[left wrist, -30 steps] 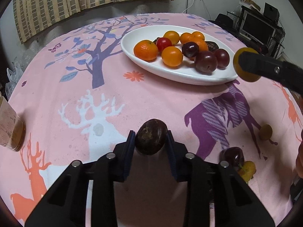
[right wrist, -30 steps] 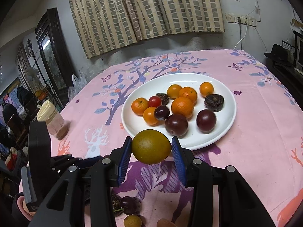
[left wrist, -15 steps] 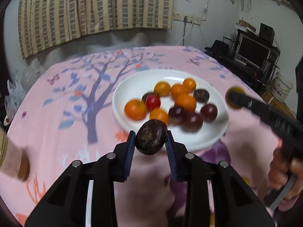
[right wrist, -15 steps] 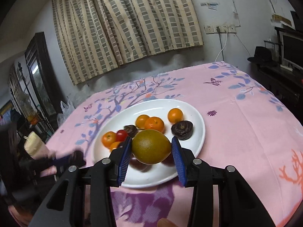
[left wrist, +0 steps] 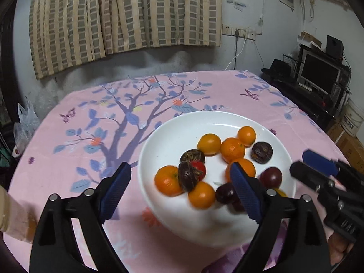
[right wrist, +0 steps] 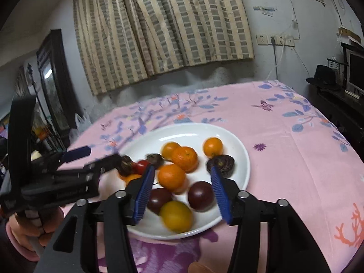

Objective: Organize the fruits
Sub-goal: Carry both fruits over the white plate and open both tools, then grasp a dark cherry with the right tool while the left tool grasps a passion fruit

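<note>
Sitting on the worktop (left wrist: 75,136), right of centre: plate (left wrist: 173,134) carrying the fruits (left wrist: 232,149), clustering toward its near and right side. Hovering over the plate's near edge: left claw (left wrist: 182,193) at its left half, right claw (right wrist: 182,193) at its right. Hanging behind the worktop: curtain (left wrist: 122,16).

- You see dim, even indoor light; soft glare streaks the white plate (right wrist: 227,136) along its far rim.
- Motion blur smears the yellow fruit (right wrist: 176,216) and dark fruit (left wrist: 188,177).
- Fisheye bending curves the tablecloth (left wrist: 68,147) edges; your corners go black.
</note>
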Demonstrator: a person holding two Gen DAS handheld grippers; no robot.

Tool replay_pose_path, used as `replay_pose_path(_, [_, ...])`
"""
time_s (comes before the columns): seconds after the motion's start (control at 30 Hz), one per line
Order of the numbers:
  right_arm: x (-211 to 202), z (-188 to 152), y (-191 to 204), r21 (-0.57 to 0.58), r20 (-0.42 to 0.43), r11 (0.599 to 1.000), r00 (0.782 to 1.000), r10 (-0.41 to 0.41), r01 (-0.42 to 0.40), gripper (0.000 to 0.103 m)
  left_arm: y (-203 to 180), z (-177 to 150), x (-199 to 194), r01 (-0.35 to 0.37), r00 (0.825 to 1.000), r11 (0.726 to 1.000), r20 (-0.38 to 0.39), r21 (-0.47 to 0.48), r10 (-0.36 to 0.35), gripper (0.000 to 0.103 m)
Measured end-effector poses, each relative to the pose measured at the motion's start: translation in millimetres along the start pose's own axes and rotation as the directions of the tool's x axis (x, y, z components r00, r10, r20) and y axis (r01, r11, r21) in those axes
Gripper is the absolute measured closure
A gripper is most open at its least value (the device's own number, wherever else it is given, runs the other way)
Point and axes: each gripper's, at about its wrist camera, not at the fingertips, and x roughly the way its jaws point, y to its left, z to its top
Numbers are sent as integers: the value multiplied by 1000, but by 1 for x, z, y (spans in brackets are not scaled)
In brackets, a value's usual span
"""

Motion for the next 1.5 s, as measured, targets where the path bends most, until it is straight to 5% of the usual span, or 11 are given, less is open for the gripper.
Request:
replay_pose_path(0.23, [-14,-16,38,-53,-166,997,985,54,-64,38,27,-52,-59,-65,998,998,11,-13,65,5])
replay_pose_path(0.4, [-8,-45,65,-66,-361,983,922,138,-173,38,56,-91,-67,-142,989,986,-40,-89,139,5])
replay_pose_path(0.47, [-7,-55,74,-79,-409,975,899,159,-209,45,67,-92,-68,-146,989,981,-46,-128,141,5])
replay_pose_path(0.63, [-8,-74,89,-116,-460,965,873,159,-236,55,81,-90,-72,-107,994,972,-57,-208,97,5])
replay_pose_path(0.83, [-4,-85,85,-99,-503,965,849,162,-243,57,77,-88,-78,-105,994,976,-36,-193,100,5])
replay_pose_path(0.97, [-7,-92,81,-76,-522,961,832,188,-265,70,73,-88,-78,-108,994,978,-39,-179,103,5])
replay_pose_path(1.33, [-7,-91,70,1,-527,957,813,248,-291,74,70,-88,-79,-121,993,980,-36,-157,117,5])
replay_pose_path(1.4, [-14,-82,64,33,-482,954,831,277,-298,74,69,-89,-80,-104,994,983,-34,-149,100,5])
replay_pose_path(1.5, [-28,-67,48,80,-384,957,877,288,-279,74,56,-90,-83,29,998,996,-47,-86,-33,5])
